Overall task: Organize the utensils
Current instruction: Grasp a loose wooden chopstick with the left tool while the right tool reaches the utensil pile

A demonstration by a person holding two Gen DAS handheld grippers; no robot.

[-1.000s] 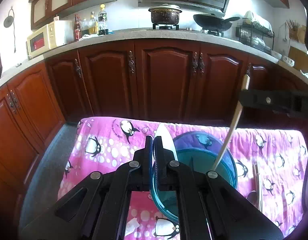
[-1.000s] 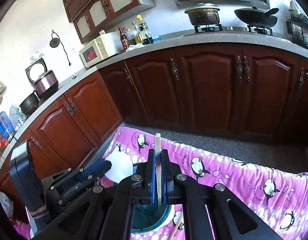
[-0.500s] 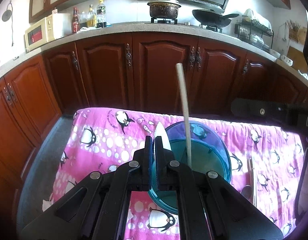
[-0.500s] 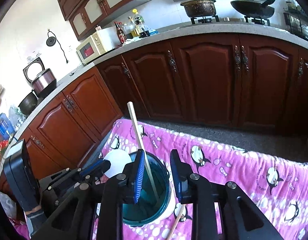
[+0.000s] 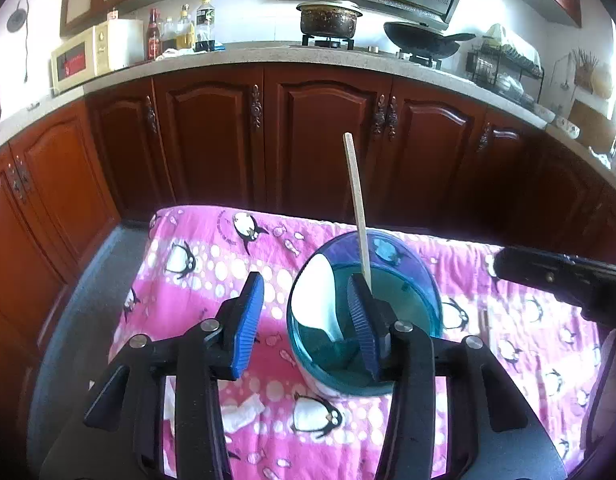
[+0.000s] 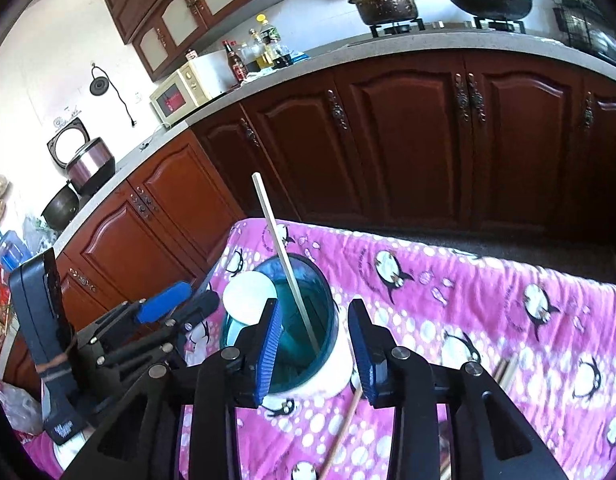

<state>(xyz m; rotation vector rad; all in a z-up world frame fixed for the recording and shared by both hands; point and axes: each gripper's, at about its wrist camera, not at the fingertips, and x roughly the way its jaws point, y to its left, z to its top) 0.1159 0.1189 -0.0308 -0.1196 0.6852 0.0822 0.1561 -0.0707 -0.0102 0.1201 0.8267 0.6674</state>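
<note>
Left claw: jaws opening, nothing pressed between the pads; its right finger hangs inside the cup's rim, its left finger outside, over the cloth.
Right claw: jaws opening, pads apart and clear of the chopstick; the cup sits between and just beyond them.
Teal cup: upright on the pink penguin cloth that covers the counter, toward the near middle.
White spoon: bowl end up, leaning on the cup's left inner wall.
Standing chopstick: foot in the cup, top tilted slightly left, free of both claws.
Loose chopsticks: one flat on the cloth just near the cup, and the ends of what seems a pair further right; whether that is two I cannot tell.
Count in cup: one spoon, one chopstick.
Count outside: at least two chopsticks, possibly three.
Risk, cup: I judge the left claw's finger inside the rim could catch the wall as it pulls away and tip the cup.
Risk, chopstick: it leans with little support, so a knock from either claw might send it out.
Risk, pickup: the flat chopstick lies on soft cloth, so pads may pinch fabric with it.
</note>
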